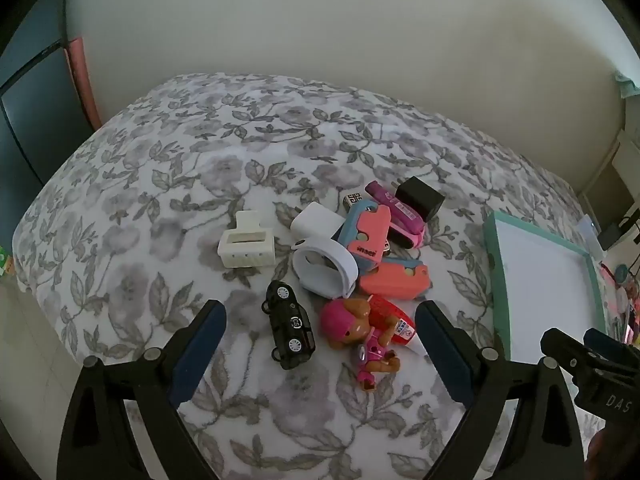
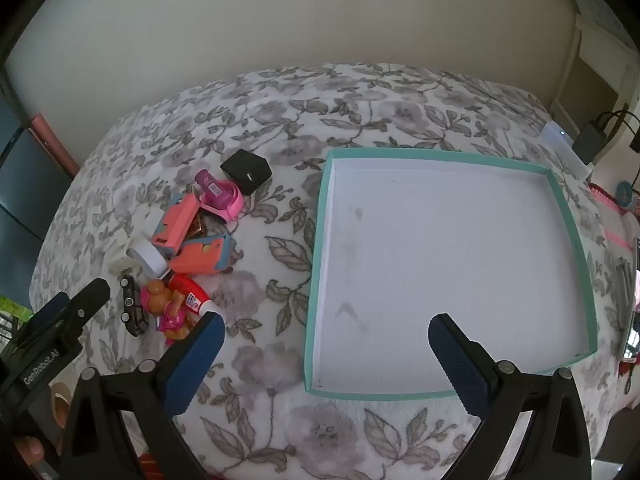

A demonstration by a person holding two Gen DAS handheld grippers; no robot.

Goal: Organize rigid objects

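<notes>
Your left gripper [image 1: 320,344] hangs over the near end of the pile w/ jaws wide apart, nothing between the pads; the black car [image 1: 289,326] and the pup figure [image 1: 366,334] lie just below that gap, so either looks like the easy first pick. Your right gripper [image 2: 326,360] is also spread wide and empty, parked over the near-left corner of the tray [image 2: 440,395], prob. to receive or steady.

The tray sits on the bed [image 2: 260,360] right of the pile, nothing in it yet, so sorting hasn't begun.

Rest of the pile is crowded: white band [image 1: 324,268] leans on the coral cases [image 1: 394,282], glue tube [image 1: 394,322] is touching the pup, pink watch [image 1: 394,210] and black cube [image 1: 420,196] sit at the far end, white clip [image 1: 246,246] apart on the left. Going for the pup, you risk nudging the tube; the car has more clearance.
</notes>
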